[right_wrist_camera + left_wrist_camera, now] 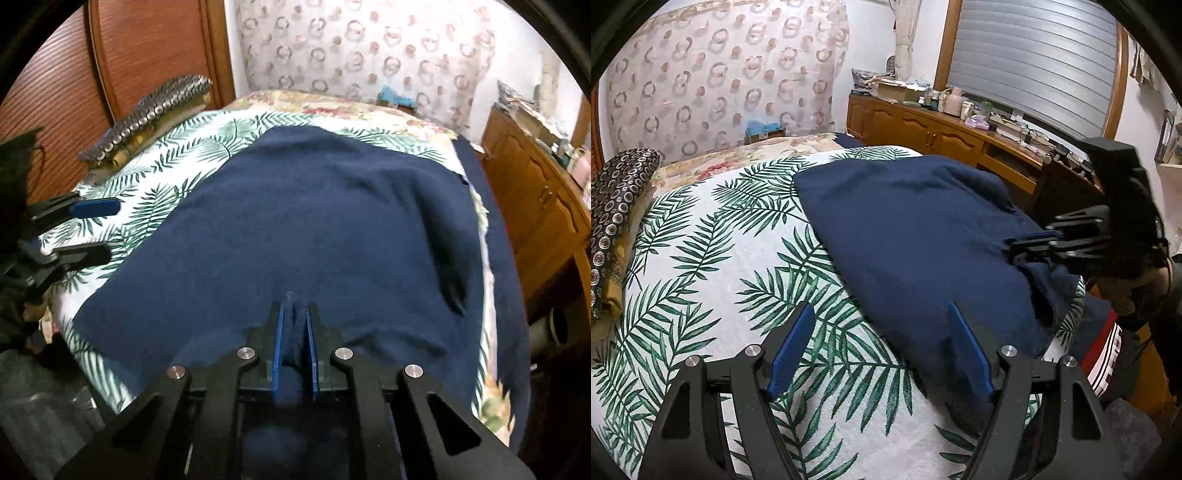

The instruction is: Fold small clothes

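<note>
No readable text, labels, brands or numbers anywhere

The navy garment (314, 221) is soft, matt knit cloth with a slightly fuzzy nap. Beneath it, the palm-leaf cover (720, 258) looks like a rougher, towel-like woven fabric. The right gripper (295, 321) has matt black plastic arms, smooth blue fingers (277, 343) and shiny metal pins. The cabinet (916, 129) is glossy varnished wood.

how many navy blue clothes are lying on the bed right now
1: the navy garment lies spread on the leaf-print cover, its near edge pinched by the right tool. More may be hidden beyond the bed's edge.
</note>
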The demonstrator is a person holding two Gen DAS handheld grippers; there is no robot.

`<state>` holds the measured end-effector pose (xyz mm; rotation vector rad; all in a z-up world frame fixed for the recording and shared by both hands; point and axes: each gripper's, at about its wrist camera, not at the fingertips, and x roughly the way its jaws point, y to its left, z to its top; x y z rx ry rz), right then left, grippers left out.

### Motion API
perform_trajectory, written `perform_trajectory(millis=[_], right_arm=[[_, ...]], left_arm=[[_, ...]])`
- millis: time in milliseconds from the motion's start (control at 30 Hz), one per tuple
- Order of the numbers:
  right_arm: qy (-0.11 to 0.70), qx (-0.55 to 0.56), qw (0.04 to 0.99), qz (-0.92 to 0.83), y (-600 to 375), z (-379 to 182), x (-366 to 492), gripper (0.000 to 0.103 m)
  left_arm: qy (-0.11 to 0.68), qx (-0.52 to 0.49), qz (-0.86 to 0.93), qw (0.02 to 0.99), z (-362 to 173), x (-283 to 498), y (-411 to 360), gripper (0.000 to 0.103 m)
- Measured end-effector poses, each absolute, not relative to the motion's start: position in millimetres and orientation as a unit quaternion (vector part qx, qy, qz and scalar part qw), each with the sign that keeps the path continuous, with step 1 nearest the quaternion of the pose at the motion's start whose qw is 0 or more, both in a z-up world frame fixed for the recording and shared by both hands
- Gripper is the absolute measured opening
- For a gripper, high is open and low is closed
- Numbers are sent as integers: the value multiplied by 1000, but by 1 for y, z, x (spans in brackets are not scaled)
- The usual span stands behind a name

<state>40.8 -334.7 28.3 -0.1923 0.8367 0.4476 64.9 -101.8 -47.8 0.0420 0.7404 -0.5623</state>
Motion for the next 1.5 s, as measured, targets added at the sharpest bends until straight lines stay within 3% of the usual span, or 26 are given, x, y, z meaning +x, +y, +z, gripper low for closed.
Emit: perform_trajectory(millis=[333, 733, 967, 1400, 1500], right_arm=[[388, -55, 906, 163, -374, 33, -18, 11], [388, -78, 911, 116, -353, 59, -35, 11], [363, -73, 924, 100, -342, 54, -40, 38], [379, -49, 918, 107, -339, 20, -24, 38], [380, -49, 916, 116, -338, 19, -18, 38]], left_arm=[[363, 35, -275, 890, -49, 66, -114, 75], [367, 39, -278, 887, -50, 63, -119, 75], [373, 40, -277, 885, -52, 57, -116, 75], [392, 33, -286, 874, -63, 42, -107, 74], [396, 31, -296, 869, -63, 39, -108, 63]])
